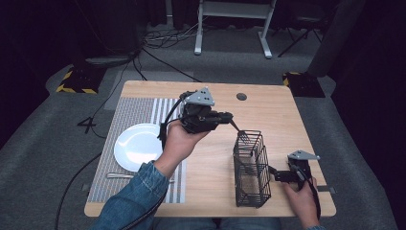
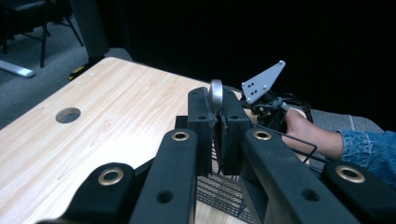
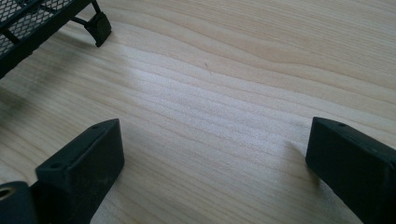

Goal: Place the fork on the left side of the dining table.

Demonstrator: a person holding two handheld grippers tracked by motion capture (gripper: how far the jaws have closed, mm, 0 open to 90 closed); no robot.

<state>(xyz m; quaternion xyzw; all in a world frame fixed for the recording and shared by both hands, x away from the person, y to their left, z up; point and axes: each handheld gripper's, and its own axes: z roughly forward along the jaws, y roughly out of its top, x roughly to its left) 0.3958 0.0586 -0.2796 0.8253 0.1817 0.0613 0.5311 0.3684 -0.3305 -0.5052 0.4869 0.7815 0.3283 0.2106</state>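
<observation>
My left gripper (image 1: pixel 229 116) hovers above the table's middle, pointing right toward the black wire basket (image 1: pixel 251 167). It is shut on a thin silver metal utensil (image 2: pixel 216 92), whose rounded end sticks up between the jaws. The utensil's other end reaches toward the basket's top rim (image 1: pixel 249 132). Below the jaws in the left gripper view lies the basket mesh (image 2: pixel 219 191). My right gripper (image 1: pixel 278 175) rests low at the basket's right side, open, with only bare wood between its fingers (image 3: pixel 84 163). One basket foot (image 3: pixel 99 27) shows in the right gripper view.
A white plate (image 1: pixel 136 146) sits on a striped grey placemat (image 1: pixel 129 112) at the left, with another metal utensil (image 1: pixel 119 176) in front of it. A round cable hole (image 1: pixel 242 96) lies near the wooden table's far edge. Cables and a desk frame stand beyond.
</observation>
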